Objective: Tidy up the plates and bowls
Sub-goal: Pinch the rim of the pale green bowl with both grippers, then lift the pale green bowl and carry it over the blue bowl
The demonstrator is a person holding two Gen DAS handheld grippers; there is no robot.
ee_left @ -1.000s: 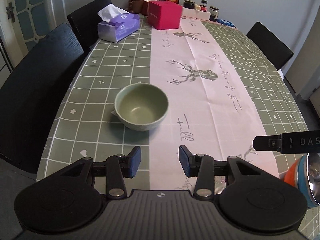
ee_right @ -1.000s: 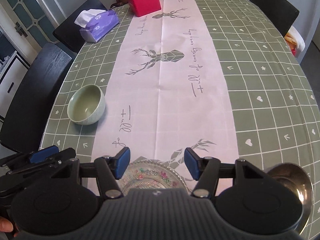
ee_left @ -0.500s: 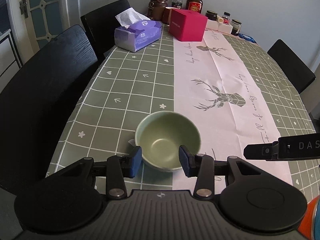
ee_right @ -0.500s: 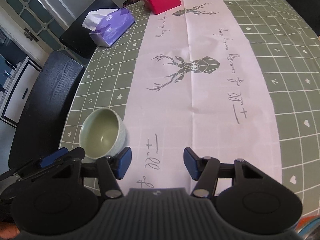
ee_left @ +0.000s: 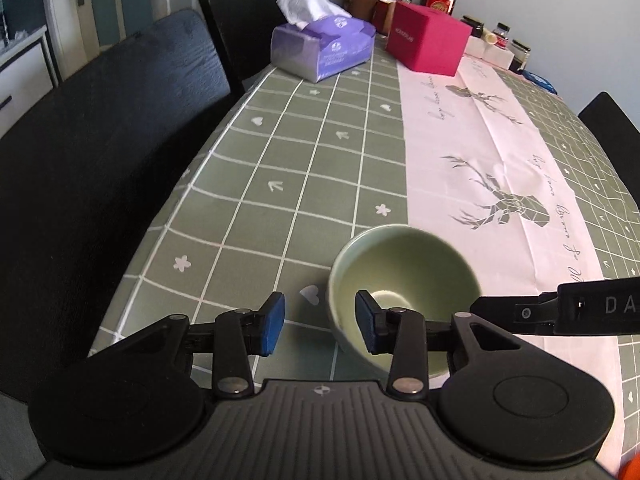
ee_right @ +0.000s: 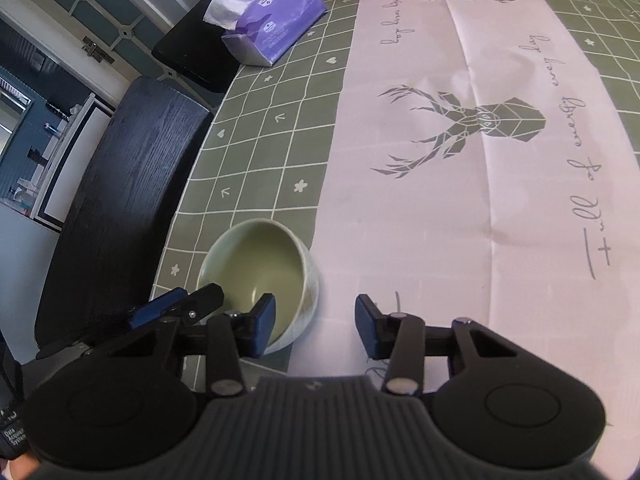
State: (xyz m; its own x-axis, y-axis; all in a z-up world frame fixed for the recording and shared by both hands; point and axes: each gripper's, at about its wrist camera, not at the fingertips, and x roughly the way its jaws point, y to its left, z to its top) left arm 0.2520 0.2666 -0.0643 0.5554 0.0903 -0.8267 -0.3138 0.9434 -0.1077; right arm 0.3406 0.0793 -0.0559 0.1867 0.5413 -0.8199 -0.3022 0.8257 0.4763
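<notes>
A pale green bowl (ee_left: 412, 268) stands upright near the table's left edge, where the green checked cloth meets the pink runner. My left gripper (ee_left: 319, 327) straddles its left rim, with one pad inside the bowl and the other outside. Its jaws are closing, and a gap still shows at the wall. My right gripper (ee_right: 314, 330) straddles the bowl's (ee_right: 256, 264) right rim the same way. Those jaws are closing too, without pressing on the wall. Each wrist view shows a finger of the other gripper beside the bowl.
A purple tissue box (ee_left: 324, 52) and a red box (ee_left: 428, 38) stand at the far end, with bottles and jars behind them. Black chairs (ee_left: 100, 160) line the table's left edge, close to the bowl. The pink runner (ee_right: 440, 200) stretches away to the right.
Both grippers have come down and forward onto the green bowl, and each now has a rim between its fingers. Both sets of jaws have narrowed. The glass plate and steel bowl have left the right view.
</notes>
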